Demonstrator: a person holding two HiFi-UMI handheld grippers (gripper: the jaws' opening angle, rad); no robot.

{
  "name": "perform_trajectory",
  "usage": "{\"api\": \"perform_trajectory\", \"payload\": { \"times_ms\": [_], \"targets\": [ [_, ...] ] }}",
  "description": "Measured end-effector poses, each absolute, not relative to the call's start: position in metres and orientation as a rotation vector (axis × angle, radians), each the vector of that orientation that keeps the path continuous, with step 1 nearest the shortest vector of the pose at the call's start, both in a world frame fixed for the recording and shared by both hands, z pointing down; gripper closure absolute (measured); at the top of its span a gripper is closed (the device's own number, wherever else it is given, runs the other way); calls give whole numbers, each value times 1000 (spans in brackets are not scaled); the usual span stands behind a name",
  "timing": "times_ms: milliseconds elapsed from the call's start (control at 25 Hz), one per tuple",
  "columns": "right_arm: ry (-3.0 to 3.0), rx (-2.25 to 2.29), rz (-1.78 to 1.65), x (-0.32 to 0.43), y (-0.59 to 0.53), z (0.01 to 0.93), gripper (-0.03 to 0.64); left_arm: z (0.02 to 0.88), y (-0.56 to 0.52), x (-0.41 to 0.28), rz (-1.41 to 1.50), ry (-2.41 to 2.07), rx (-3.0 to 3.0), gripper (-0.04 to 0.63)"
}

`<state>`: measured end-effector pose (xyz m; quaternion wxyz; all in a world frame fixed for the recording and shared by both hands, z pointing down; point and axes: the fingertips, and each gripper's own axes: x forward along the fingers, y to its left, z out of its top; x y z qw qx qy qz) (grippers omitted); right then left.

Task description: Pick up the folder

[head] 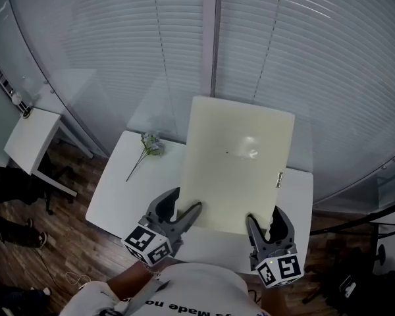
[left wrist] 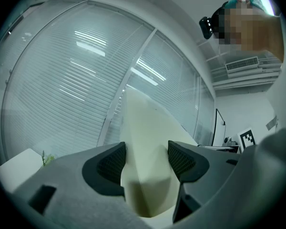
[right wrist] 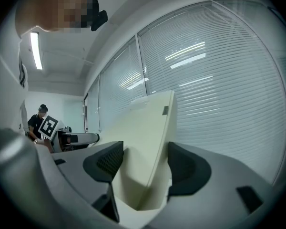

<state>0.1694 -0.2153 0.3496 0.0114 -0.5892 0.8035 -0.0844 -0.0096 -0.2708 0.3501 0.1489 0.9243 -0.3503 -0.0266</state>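
A large cream folder (head: 237, 163) is held tilted up above the white table (head: 118, 189), its far edge rising past the table's back edge toward the window. My left gripper (head: 184, 214) is shut on the folder's near left edge, and my right gripper (head: 263, 226) is shut on its near right edge. In the left gripper view the folder (left wrist: 145, 132) runs up between the two dark pads of the left gripper (left wrist: 145, 159). The right gripper view shows the folder (right wrist: 143, 142) edge-on between the jaws of the right gripper (right wrist: 144, 160).
A small flower sprig (head: 148, 147) lies on the table's far left part. A low white side table (head: 33, 137) stands to the left. Windows with blinds (head: 283, 45) close off the back. Someone's legs (head: 6, 226) show at the left edge on the wooden floor.
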Motion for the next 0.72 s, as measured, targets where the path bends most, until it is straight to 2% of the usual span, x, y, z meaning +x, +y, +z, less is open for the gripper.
{"api": "perform_trajectory", "payload": {
  "times_ms": [720],
  "targets": [
    [2493, -1847, -255, 169, -213, 349, 337, 350, -270, -10, -91, -994, 2648, 322]
  ]
}}
